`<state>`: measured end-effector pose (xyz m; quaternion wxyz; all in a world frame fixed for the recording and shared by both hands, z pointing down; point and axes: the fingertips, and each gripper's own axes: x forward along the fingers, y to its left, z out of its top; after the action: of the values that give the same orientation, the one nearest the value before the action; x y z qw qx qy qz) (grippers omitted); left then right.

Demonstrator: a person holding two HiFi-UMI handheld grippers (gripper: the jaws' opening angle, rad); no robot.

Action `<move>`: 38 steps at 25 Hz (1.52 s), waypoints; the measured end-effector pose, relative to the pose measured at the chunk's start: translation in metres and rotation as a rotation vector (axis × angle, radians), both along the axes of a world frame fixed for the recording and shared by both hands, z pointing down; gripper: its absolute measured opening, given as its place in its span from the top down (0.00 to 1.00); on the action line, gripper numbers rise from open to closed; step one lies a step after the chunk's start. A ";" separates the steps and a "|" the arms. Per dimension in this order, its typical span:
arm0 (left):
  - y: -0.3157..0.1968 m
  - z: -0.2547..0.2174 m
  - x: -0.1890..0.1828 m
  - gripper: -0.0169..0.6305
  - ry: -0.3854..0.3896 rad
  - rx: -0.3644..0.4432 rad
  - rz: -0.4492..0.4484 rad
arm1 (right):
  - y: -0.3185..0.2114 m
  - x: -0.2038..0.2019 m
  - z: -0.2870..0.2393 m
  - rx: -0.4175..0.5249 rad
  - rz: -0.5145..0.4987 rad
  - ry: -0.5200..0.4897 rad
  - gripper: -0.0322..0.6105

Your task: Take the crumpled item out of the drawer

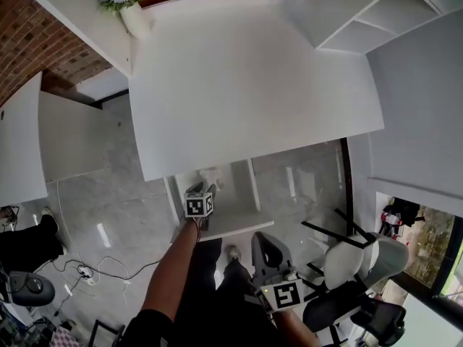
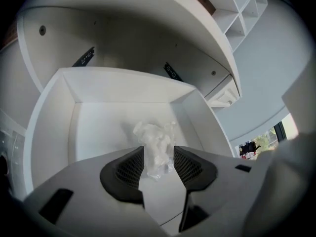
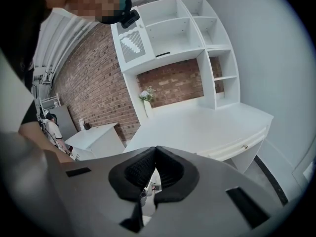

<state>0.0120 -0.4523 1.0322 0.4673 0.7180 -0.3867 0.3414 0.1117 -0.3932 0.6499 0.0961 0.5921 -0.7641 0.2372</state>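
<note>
A crumpled, translucent white item lies on the floor of the open white drawer, near its middle. My left gripper reaches into the drawer with its jaws open, one on each side of the item's near end; I see no pad pressing it. In the head view the left gripper is over the drawer under the desk, and the item shows pale just beyond it. My right gripper hangs lower right, away from the drawer. Its jaws are shut with nothing between them.
The wide white desk top overhangs the back of the drawer. A vase of flowers and white shelves stand at its far edge. An office chair is at the right, cables lie on the floor at the left.
</note>
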 end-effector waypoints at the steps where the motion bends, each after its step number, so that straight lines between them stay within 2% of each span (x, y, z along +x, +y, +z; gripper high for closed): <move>1: 0.002 0.005 0.001 0.66 -0.001 -0.014 -0.004 | 0.001 0.002 0.002 0.003 0.008 -0.006 0.93; 6: 0.008 0.020 0.005 0.67 -0.010 -0.062 -0.016 | 0.004 0.009 0.007 -0.021 0.021 -0.004 0.93; 9: 0.014 0.032 0.004 0.77 -0.022 -0.097 -0.040 | 0.007 0.015 0.008 -0.023 0.040 -0.001 0.93; 14: 0.012 0.035 0.003 0.84 -0.024 -0.063 -0.020 | 0.014 0.022 0.017 -0.055 0.055 0.002 0.93; 19: 0.014 0.024 0.001 0.88 -0.037 -0.060 0.015 | 0.015 0.021 0.015 -0.032 0.064 -0.010 0.93; 26: 0.014 -0.054 -0.004 0.88 0.030 0.102 -0.010 | 0.048 0.016 -0.012 0.008 0.047 -0.013 0.93; 31: 0.001 -0.146 -0.027 0.88 0.026 0.324 -0.046 | 0.074 0.010 -0.032 0.090 -0.021 -0.014 0.93; 34: 0.042 -0.212 -0.042 0.88 0.031 0.429 -0.079 | 0.115 0.005 -0.058 0.144 -0.059 -0.024 0.93; 38: 0.136 -0.296 -0.062 0.88 0.002 0.555 -0.106 | 0.190 -0.001 -0.090 0.205 -0.137 -0.014 0.93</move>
<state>-0.0501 -0.3167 0.7362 0.2706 0.7977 -0.5017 0.1969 0.1109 -0.2029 0.5598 0.0455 0.5437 -0.8236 0.1548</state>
